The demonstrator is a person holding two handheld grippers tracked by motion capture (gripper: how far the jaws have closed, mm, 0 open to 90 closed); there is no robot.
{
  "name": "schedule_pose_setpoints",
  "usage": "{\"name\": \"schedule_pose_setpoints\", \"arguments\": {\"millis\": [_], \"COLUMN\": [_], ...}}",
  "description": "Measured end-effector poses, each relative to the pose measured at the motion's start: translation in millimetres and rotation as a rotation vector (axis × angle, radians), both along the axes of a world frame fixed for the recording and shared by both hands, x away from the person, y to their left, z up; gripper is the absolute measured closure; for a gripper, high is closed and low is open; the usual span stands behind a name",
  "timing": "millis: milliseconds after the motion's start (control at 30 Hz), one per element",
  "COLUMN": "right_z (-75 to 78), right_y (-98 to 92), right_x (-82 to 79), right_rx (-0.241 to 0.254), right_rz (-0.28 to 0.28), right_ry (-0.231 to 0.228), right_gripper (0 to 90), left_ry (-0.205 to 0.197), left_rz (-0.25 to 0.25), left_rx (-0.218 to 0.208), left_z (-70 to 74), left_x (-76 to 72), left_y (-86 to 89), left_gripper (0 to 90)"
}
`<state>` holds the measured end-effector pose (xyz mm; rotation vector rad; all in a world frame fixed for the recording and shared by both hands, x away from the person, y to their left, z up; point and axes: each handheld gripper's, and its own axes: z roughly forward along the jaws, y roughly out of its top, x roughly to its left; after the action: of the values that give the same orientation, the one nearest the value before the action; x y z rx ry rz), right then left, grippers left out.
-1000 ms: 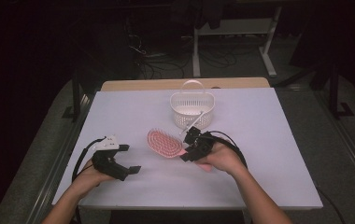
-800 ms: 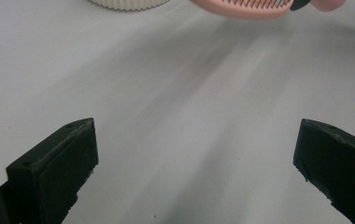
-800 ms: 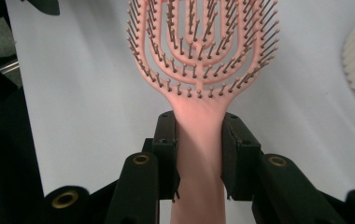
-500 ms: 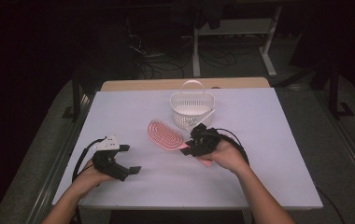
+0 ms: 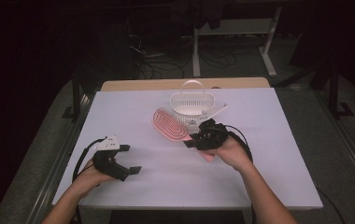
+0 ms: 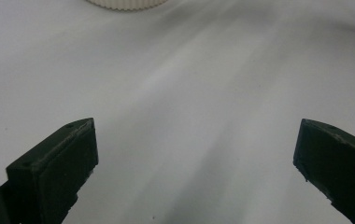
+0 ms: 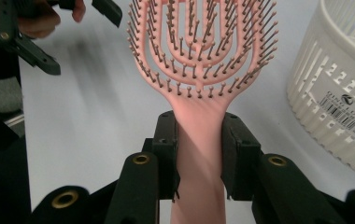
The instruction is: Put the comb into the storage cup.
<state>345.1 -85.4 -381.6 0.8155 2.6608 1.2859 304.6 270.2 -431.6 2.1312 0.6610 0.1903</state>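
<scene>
Pink brush (image 7: 199, 70) pinched by its handle in my right tongs (image 7: 198, 154), head just beside the white basket (image 5: 192, 100); left tongs (image 6: 189, 168) spread, idle over the bench (image 5: 133, 116); I'd lift the head above the rim before tipping in.

left gripper (image 5: 131, 158): near-left of basket (image 5: 192, 105), jaws wide apart, low over table | right gripper (image 5: 190, 141): just before basket, jaws clamped
</scene>
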Motion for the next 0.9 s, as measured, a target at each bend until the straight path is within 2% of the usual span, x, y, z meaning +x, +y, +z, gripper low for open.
{"name": "schedule_pose_setpoints", "arguments": {"millis": [367, 900], "right_z": [7.1, 26.3], "right_y": [-13.4, -29.9], "right_x": [3.7, 17.3], "right_rx": [0.085, 0.172], "right_rz": [-0.036, -0.107], "right_ry": [-0.027, -0.088], "right_gripper": [68.9, 68.8], "left_ry": [-0.001, -0.003], "left_rz": [0.001, -0.002], "left_rx": [-0.001, -0.003], "left_z": [0.5, 0.5], "left_x": [-0.1, -0.7], "left_y": [0.1, -0.8], "left_gripper": [0.0, 0.0]}}
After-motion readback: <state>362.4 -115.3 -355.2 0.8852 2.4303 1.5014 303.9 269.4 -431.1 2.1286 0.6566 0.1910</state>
